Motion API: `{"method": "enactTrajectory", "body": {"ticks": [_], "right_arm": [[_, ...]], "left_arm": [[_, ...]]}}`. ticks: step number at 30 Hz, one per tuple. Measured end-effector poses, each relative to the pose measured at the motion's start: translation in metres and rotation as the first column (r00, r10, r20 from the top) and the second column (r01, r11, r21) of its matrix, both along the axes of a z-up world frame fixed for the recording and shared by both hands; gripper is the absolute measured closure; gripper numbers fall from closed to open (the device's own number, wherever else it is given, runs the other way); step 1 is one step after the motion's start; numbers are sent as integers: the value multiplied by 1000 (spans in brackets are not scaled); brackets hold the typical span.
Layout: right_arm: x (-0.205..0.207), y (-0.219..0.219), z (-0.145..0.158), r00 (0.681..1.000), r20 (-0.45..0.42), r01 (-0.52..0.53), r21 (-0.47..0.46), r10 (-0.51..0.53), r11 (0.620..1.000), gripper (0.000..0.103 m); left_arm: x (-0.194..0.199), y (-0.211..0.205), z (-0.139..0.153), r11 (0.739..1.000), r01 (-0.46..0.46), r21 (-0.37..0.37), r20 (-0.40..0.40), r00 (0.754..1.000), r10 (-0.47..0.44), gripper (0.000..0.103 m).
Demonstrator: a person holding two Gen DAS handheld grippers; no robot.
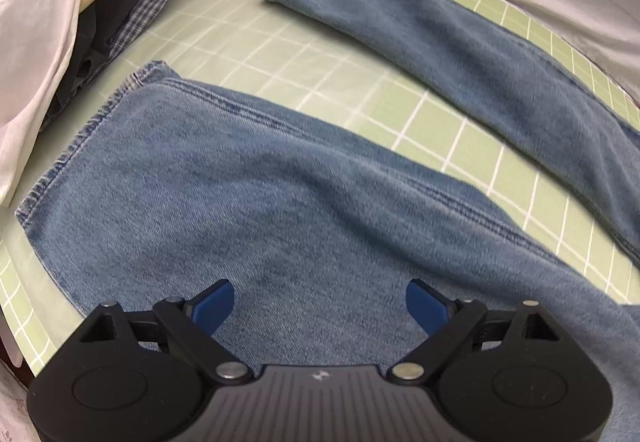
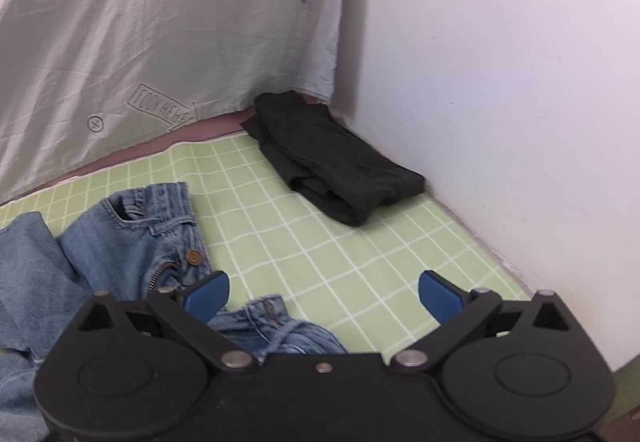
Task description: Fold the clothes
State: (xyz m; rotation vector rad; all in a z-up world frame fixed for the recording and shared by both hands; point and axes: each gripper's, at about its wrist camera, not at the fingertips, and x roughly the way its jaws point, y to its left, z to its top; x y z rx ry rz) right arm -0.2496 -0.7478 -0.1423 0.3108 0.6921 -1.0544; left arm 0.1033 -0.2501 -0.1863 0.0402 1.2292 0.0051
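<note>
A pair of blue jeans (image 1: pixel 248 202) lies spread on the green checked sheet (image 1: pixel 256 42), its two legs apart. The far leg (image 1: pixel 440 30) runs toward the upper left. My left gripper (image 1: pixel 320 302) is open and empty, just above the near leg. In the right wrist view the jeans' waistband (image 2: pixel 160 238) with its button and open zipper lies rumpled at the lower left. My right gripper (image 2: pixel 324 294) is open and empty, over the sheet (image 2: pixel 320 234) beside the waistband.
A pile of unfolded clothes (image 1: pixel 80 22), white, tan, dark and plaid, sits at the left. A folded dark garment (image 2: pixel 336 170) lies in the corner by the white wall (image 2: pixel 500 82). A pale printed sheet (image 2: pixel 160 22) hangs behind the bed.
</note>
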Motion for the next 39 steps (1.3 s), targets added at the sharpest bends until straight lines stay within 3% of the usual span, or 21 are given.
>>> {"method": "enactTrajectory", "body": {"ticks": [2, 5, 7, 9, 14, 20, 26, 28, 29, 30, 31, 32, 33, 36, 39], "right_arm": [[20, -11, -8, 998, -4, -55, 38, 55, 998, 2], [61, -25, -31, 985, -21, -169, 105, 172, 980, 14], [88, -41, -44, 969, 55, -246, 184, 239, 952, 26], [109, -55, -52, 957, 135, -283, 236, 257, 930, 28], [160, -78, -66, 950, 86, -312, 227, 301, 922, 28], [185, -95, -80, 951, 64, -309, 265, 303, 913, 27], [196, -95, -90, 960, 34, -278, 267, 279, 923, 27], [199, -93, -91, 962, 19, -269, 250, 273, 930, 36], [201, -91, -90, 961, 6, -271, 233, 277, 934, 39], [201, -89, -89, 960, -2, -272, 211, 279, 939, 48], [202, -86, -88, 960, -10, -272, 189, 278, 944, 58], [200, -87, -86, 965, -11, -256, 173, 262, 951, 61], [198, -88, -84, 969, -11, -241, 157, 245, 958, 65], [192, -92, -77, 982, -75, -168, 62, 172, 984, 72], [177, -112, -64, 994, -99, -41, 4, 41, 999, 73]], "left_arm": [[9, 1, 7, 1000, -7, -4, 21, 1000, 7, 10], [23, -5, 13, 1000, -3, -6, 42, 999, 3, 10], [34, -9, 14, 1000, -1, 2, 50, 999, 1, 10], [47, -14, 14, 1000, 1, 6, 58, 998, -1, 10], [93, -20, 16, 1000, -28, -11, 87, 996, 29, 10], [157, 0, 16, 990, -131, -53, 155, 978, 138, 10], [217, 27, -3, 975, -218, -29, 197, 955, 220, 14], [232, 35, -9, 970, -242, -29, 197, 950, 243, 25], [240, 40, -12, 967, -254, -28, 196, 947, 254, 36], [248, 44, -15, 964, -265, -28, 196, 944, 266, 43], [255, 48, -17, 962, -273, -29, 198, 941, 273, 58], [256, 48, -17, 966, -256, -37, 216, 942, 258, 77], [258, 49, -16, 970, -239, -45, 233, 942, 243, 85], [257, 48, -9, 978, -209, -27, 277, 938, 208, 97], [249, 51, 5, 979, -206, -7, 325, 925, 197, 99]]}}
